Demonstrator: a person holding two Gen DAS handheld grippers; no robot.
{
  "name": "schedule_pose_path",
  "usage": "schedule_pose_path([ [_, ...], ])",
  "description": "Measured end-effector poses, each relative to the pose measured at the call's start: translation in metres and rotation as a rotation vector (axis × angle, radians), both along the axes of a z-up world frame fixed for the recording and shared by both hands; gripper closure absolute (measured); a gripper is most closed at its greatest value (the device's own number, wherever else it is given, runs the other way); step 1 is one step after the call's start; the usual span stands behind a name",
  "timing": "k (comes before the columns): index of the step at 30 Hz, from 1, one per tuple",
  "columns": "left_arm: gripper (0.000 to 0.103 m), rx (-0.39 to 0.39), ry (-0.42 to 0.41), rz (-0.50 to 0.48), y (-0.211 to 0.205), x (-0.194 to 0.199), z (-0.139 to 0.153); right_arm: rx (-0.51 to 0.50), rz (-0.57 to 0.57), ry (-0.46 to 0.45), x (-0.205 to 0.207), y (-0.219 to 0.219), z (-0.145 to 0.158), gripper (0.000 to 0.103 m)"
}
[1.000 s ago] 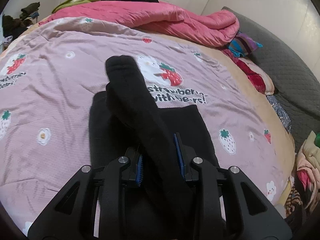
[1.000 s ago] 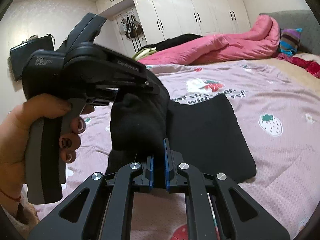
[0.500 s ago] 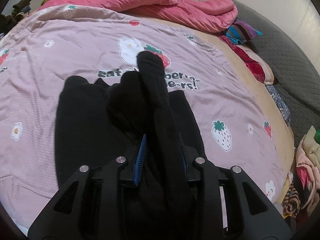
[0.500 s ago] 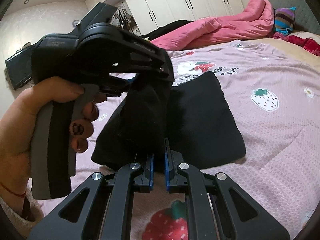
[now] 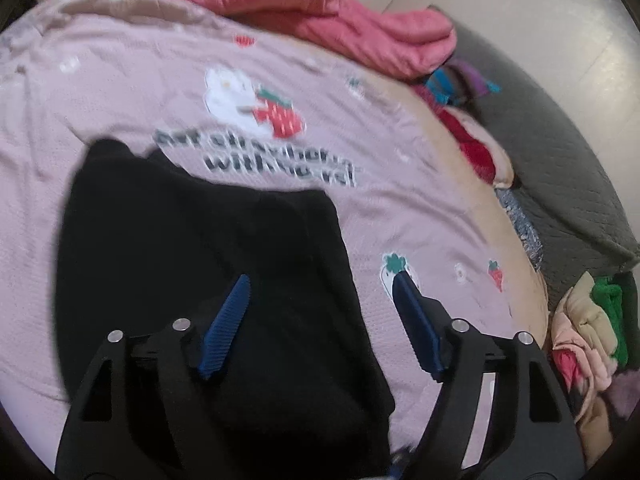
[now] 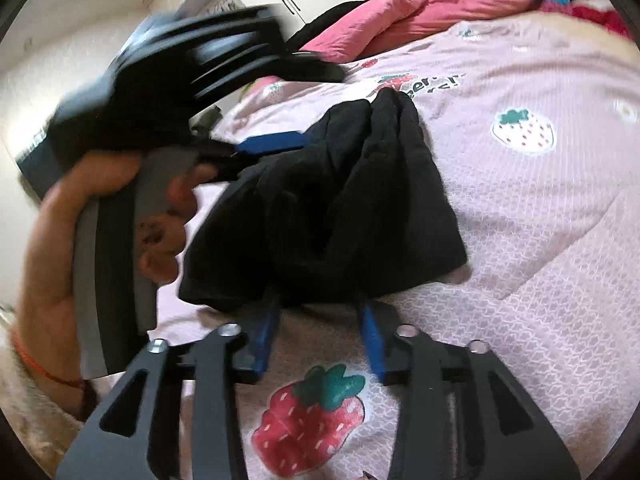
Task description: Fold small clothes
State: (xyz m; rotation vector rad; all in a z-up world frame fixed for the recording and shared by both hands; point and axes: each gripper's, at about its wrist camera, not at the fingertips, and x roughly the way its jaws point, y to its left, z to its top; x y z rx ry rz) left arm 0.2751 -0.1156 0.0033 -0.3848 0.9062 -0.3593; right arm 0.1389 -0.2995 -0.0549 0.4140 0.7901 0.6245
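Both grippers, left (image 5: 320, 300) and right (image 6: 316, 320), have just been opening and grip nothing (blue pads clear of cloth); beneath them spreads the pink strawberry bedspread (image 5: 400, 208), and on it lies the folded black garment (image 6: 340, 200).

Motion blur smears the left gripper (image 6: 280, 92) and bedspread lettering (image 5: 256, 156).

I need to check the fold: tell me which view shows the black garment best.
The right wrist view: the black garment lies whole on the pink bedspread, its folds and edges visible. The left wrist view shows it blurred, with its near part hidden behind the left gripper.
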Motion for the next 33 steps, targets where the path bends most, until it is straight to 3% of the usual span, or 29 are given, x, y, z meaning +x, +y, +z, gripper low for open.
schedule_pose_path([
  [2,0.033,0.066,-0.057,0.023,0.017,-0.013,0.011,0.023,0.009,-0.006,-0.001,-0.006,0.005,0.039],
  [7,0.031,0.232,-0.101,0.072,0.058,-0.035,0.011,0.164,0.027,0.052,0.023,-0.027,0.013,0.024],
  [10,0.031,0.280,-0.082,0.061,0.075,-0.047,-0.004,0.215,0.031,0.128,0.056,-0.028,0.014,0.023],
  [14,0.031,0.272,-0.063,0.039,0.080,-0.056,-0.023,0.252,-0.001,0.198,0.078,-0.021,0.013,0.023],
  [16,0.031,0.235,-0.070,0.026,0.080,-0.060,-0.026,0.240,0.003,0.202,0.083,-0.016,0.017,0.027],
  [22,0.028,0.225,-0.088,0.017,0.076,-0.061,-0.033,0.021,0.026,0.194,0.120,0.011,0.020,0.030],
  [24,0.027,0.204,-0.080,0.017,0.079,-0.059,-0.034,-0.062,0.026,0.158,0.124,0.022,0.021,0.042],
  [26,0.026,0.191,-0.078,0.018,0.080,-0.058,-0.033,-0.138,0.039,0.096,0.123,0.031,0.025,0.079],
  [29,0.026,0.167,-0.076,0.002,0.074,-0.058,-0.033,-0.171,0.050,0.049,0.124,0.027,0.035,0.092],
  [33,0.022,0.196,-0.100,-0.019,0.057,-0.063,-0.032,-0.172,0.048,-0.017,0.134,0.016,0.046,0.095],
])
